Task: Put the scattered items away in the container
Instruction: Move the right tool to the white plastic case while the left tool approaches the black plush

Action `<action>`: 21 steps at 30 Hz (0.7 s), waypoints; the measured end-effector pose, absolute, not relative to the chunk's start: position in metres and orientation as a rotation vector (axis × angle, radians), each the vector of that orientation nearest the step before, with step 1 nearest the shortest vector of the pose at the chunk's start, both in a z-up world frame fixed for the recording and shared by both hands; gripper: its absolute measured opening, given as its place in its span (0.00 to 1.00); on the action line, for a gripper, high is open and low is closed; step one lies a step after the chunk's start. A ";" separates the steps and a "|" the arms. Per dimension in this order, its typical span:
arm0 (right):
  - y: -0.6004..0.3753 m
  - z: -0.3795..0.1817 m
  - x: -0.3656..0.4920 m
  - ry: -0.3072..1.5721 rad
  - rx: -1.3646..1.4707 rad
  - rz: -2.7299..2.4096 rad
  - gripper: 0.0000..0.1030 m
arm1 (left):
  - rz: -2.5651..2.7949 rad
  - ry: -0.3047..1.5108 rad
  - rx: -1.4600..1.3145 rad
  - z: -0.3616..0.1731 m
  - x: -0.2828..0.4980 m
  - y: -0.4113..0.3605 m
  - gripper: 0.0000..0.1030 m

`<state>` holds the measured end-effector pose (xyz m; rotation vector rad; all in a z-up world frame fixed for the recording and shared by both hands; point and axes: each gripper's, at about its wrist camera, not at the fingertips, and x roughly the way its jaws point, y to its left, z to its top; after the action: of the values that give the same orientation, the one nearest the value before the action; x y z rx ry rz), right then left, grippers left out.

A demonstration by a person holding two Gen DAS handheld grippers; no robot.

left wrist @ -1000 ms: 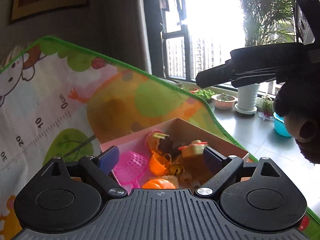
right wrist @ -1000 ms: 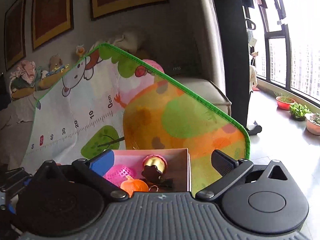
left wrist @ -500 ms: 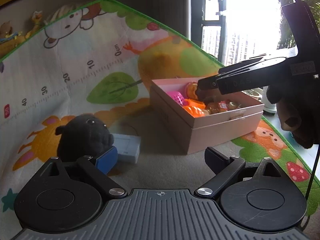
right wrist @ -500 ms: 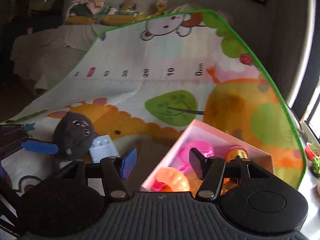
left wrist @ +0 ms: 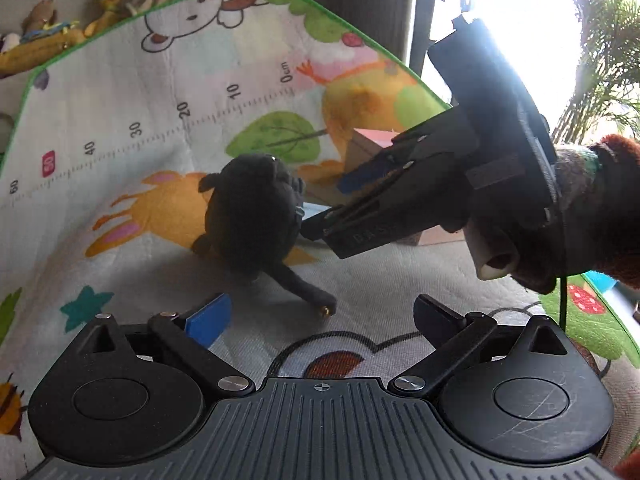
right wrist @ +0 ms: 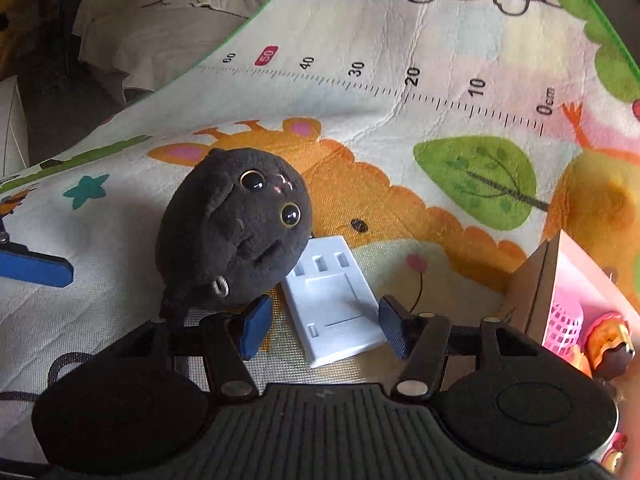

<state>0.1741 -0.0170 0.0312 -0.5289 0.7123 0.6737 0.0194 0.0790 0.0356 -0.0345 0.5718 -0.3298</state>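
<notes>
The right tongs (right wrist: 324, 330) stand about half open with nothing gripped; their blue pads flank the near end of a white plastic piece (right wrist: 334, 300) lying flat on the play mat (right wrist: 400, 40), without touching it. A second ago these jaws were spread wide above the pink box (right wrist: 560, 280); they have since narrowed and come down beside it. The left tongs (left wrist: 320, 316) are spread nearly full and empty, having just been opening a little further, and hang low over the mat. A second ago they looked into the box; now the black plush cat (left wrist: 252, 216) lies ahead of them. The cat rests on the mat, touching the white piece. The box, with toys inside, sits just beyond, at the right edge of the right wrist view.
</notes>
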 end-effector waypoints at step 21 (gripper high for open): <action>-0.009 0.021 0.159 0.601 -0.581 0.581 0.63 | -0.338 0.585 -0.020 0.035 0.007 0.060 0.98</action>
<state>0.1589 -0.0088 0.0205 -0.5810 0.6013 0.5810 0.0073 0.0602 0.0350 -0.0199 0.5848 -0.3379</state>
